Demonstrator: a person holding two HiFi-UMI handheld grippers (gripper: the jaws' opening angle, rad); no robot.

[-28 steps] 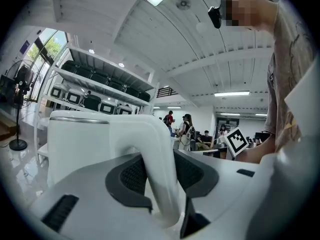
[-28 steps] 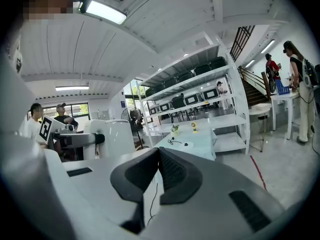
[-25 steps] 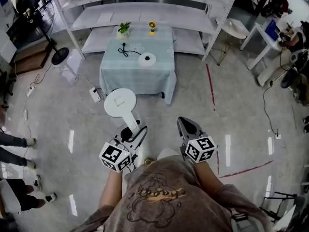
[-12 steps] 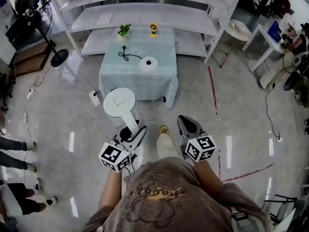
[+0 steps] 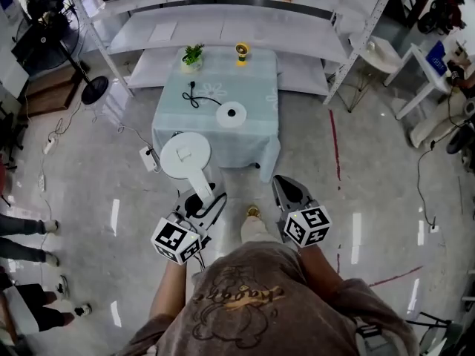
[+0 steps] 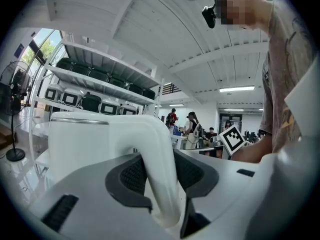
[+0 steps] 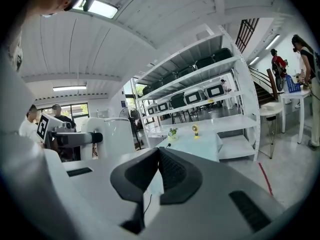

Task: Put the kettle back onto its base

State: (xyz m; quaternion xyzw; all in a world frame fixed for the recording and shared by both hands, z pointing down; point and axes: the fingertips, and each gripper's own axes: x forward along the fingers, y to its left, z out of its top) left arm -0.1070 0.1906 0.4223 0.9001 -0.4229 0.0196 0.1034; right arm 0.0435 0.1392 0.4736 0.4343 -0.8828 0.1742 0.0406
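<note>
A white kettle (image 5: 185, 155) hangs out in front of me, and my left gripper (image 5: 199, 201) is shut on its curved handle (image 6: 156, 176). In the left gripper view the kettle's body (image 6: 85, 144) fills the left side, with both dark pads pressed on the handle. The round white base (image 5: 231, 113) lies on the pale cloth-covered table (image 5: 215, 141) ahead, with its black cord (image 5: 194, 95) trailing left. My right gripper (image 5: 286, 188) is to the right of the kettle, shut with nothing in it; its pads (image 7: 172, 174) meet at the tips. The kettle (image 7: 114, 134) also shows at the left of the right gripper view.
A small potted plant (image 5: 192, 55) and a yellow object (image 5: 242, 51) stand at the table's far edge. White shelving (image 5: 223, 22) runs behind the table. A power strip (image 5: 151, 159) and cables lie on the floor at its left. People's legs (image 5: 22, 228) are at the far left.
I have walked forward across the floor. The table now lies closer to the kettle and lower in the head view. Both grippers keep their pose and the left keeps its grip.
</note>
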